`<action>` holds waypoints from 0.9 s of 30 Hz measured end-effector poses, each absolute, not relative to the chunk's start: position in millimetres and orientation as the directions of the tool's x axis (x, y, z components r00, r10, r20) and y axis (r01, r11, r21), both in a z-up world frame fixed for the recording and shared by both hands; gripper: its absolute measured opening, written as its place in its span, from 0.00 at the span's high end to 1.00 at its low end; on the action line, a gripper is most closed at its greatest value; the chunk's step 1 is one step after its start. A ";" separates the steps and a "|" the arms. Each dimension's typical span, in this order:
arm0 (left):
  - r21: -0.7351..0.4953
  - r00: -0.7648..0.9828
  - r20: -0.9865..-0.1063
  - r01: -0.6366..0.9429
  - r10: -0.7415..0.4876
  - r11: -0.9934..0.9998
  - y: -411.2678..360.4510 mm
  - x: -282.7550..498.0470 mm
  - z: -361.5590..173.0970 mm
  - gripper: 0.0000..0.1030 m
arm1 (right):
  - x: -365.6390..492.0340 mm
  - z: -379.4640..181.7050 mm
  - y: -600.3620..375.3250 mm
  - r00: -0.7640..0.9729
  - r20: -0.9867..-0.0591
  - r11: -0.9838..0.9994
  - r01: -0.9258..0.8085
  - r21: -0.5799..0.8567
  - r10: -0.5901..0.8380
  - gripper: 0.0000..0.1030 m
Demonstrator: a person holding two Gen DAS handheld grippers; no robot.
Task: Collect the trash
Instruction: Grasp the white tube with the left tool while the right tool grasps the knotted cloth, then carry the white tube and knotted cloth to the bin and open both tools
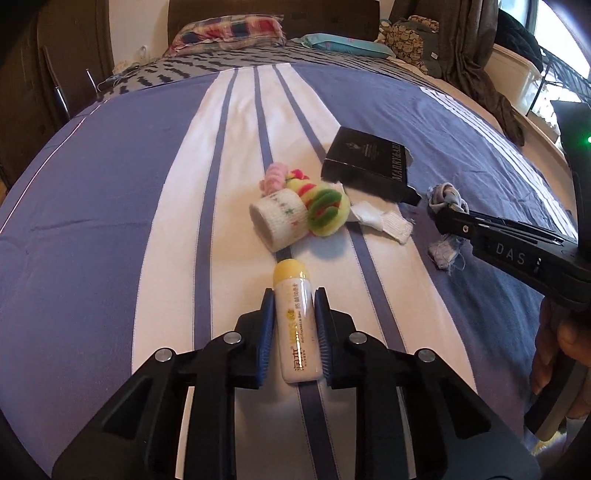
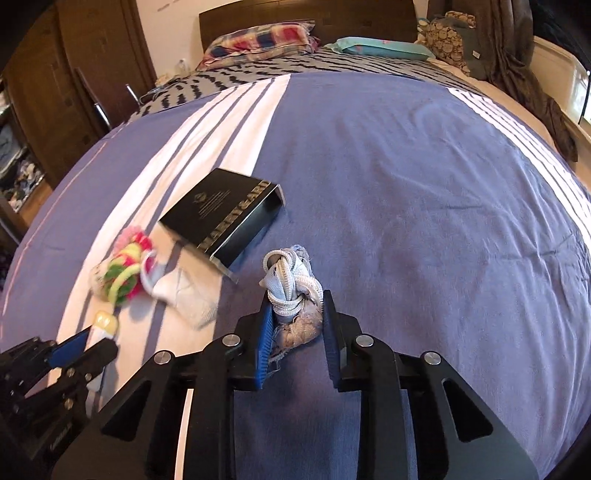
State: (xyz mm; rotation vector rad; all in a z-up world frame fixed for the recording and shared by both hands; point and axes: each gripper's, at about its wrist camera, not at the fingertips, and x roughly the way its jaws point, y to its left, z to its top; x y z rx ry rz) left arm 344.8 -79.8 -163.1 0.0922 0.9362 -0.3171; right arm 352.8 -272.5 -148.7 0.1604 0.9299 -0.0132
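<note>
1. Blue-and-white striped cotton covered the bed (image 1: 110, 221), which carried every loose item; two pillows (image 1: 229, 31) lay at its far end by the dark headboard.
2. A black box (image 1: 369, 158) printed with gold lettering lay flat near the middle of the bed, with one end open in the right wrist view.
3. The left hand-held gripper (image 1: 293, 299) was clenched around a white tube (image 1: 297, 328) with a yellow cap, whose body sat between the blue pads while the cap pointed toward the pile ahead.
4. The right hand-held gripper (image 2: 297, 301) was grasping a knotted rag (image 2: 291, 284) of pale grey-blue fabric, with frayed threads trailing beneath it onto the blue cover, just beside the black box.
5. A white sock (image 1: 277, 218) with small coloured stars lay rolled on a white stripe, just beyond the tube's cap.
6. Fluffy hair ties (image 1: 325, 206) in green, yellow and pink sat touching the rolled sock.
7. A flat white fabric scrap (image 1: 384, 221) lay between the hair ties and the black box.
</note>
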 end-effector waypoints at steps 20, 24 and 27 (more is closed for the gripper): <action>-0.038 0.679 -0.675 0.356 -0.287 0.934 -47.6 180.1 -103.4 0.82 | 139.2 -72.0 -243.0 0.781 -0.618 0.996 -0.054 0.078 0.091 0.76; -0.013 0.702 -0.649 0.375 -0.293 0.927 -44.5 145.4 -93.8 0.82 | 100.5 -66.1 -242.0 0.803 -0.592 0.997 -0.033 0.071 0.069 0.76; -0.009 0.710 -0.635 0.388 -0.305 0.922 -41.5 119.3 -90.7 0.82 | 75.0 -70.2 -243.1 0.809 -0.585 0.997 -0.016 0.081 0.061 0.76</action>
